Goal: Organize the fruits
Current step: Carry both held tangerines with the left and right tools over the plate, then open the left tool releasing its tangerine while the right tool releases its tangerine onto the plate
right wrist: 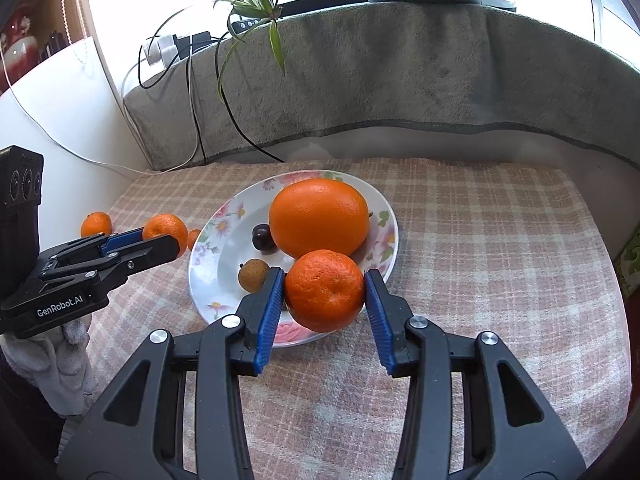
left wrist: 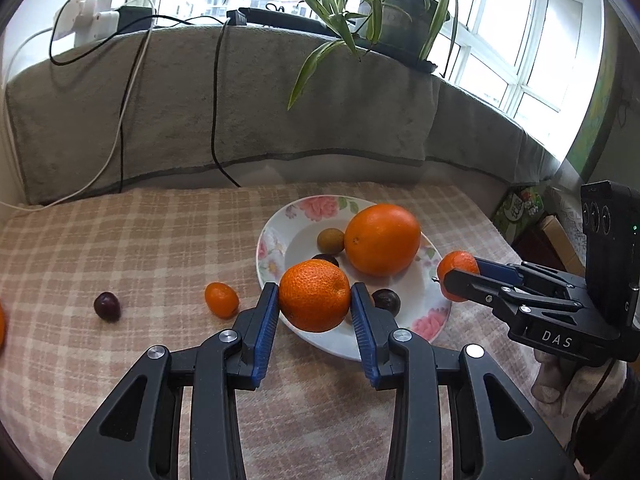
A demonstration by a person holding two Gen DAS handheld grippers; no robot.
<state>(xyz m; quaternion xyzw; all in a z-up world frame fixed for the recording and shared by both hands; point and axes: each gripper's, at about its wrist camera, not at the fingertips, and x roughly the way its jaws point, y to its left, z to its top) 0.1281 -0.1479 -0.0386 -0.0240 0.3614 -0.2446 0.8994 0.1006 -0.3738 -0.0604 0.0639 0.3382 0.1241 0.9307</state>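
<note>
Floral plate (left wrist: 276, 240) bearing large orange (left wrist: 382, 239), longan (left wrist: 330, 239), 2 plums; left tool (left wrist: 315, 300) and right tool (right wrist: 325, 292) each clamp 1 mandarin (left wrist: 315, 295) at its rim.

A worktop covered with a pink-and-cream checked cloth (left wrist: 120, 248) carries a flowered plate (left wrist: 276, 236). Left of the plate, just beside its rim, lies a small oval orange fruit (left wrist: 221, 299); farther left of the plate lies a dark plum (left wrist: 107, 306), well apart.
</note>
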